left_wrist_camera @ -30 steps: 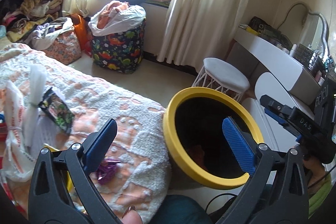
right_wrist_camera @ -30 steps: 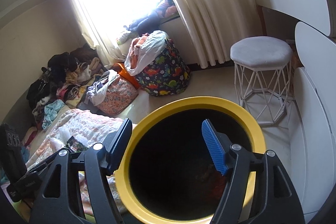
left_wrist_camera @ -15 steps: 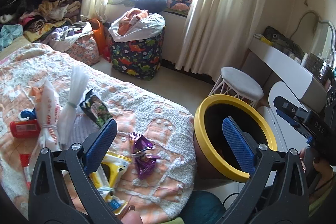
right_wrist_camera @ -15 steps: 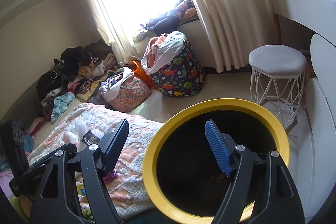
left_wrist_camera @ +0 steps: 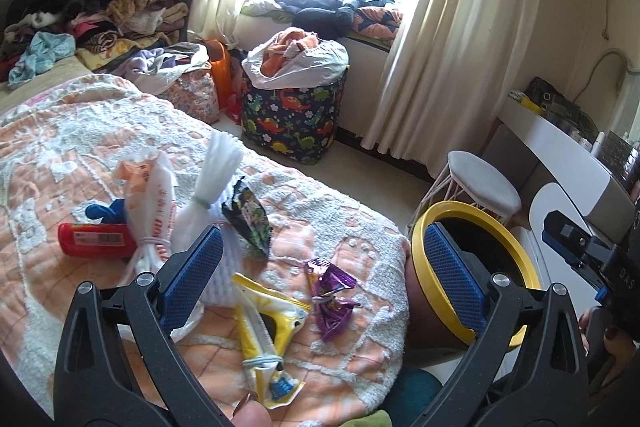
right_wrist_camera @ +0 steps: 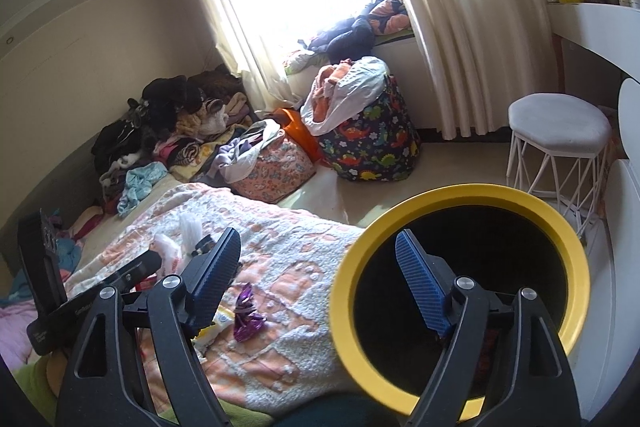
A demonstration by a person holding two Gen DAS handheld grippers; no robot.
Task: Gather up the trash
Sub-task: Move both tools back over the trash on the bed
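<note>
Purple wrapper (left_wrist_camera: 330, 297) lies on blanket (left_wrist_camera: 348, 227) beside yellow-rimmed bin (right_wrist_camera: 460, 195).

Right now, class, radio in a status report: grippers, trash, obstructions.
Left gripper open, empty, over bed litter. Right gripper open, empty, by yellow-rimmed bin. Purple wrapper nearest. Nothing in the way.

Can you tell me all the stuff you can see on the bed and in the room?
purple wrapper: 1, purple, bed near bin
yellow packet: 1, yellow and white, bed front
dark snack packet: 1, black-green, bed middle
tied plastic bags: 2, white, bed left
red bottle: 1, red, bed left
bin: 1, yellow rim, beside bed
dinosaur hamper: 1, dark, by window
stool: 1, white, floor
left gripper: 1, jaws open
right gripper: 1, jaws open
</note>
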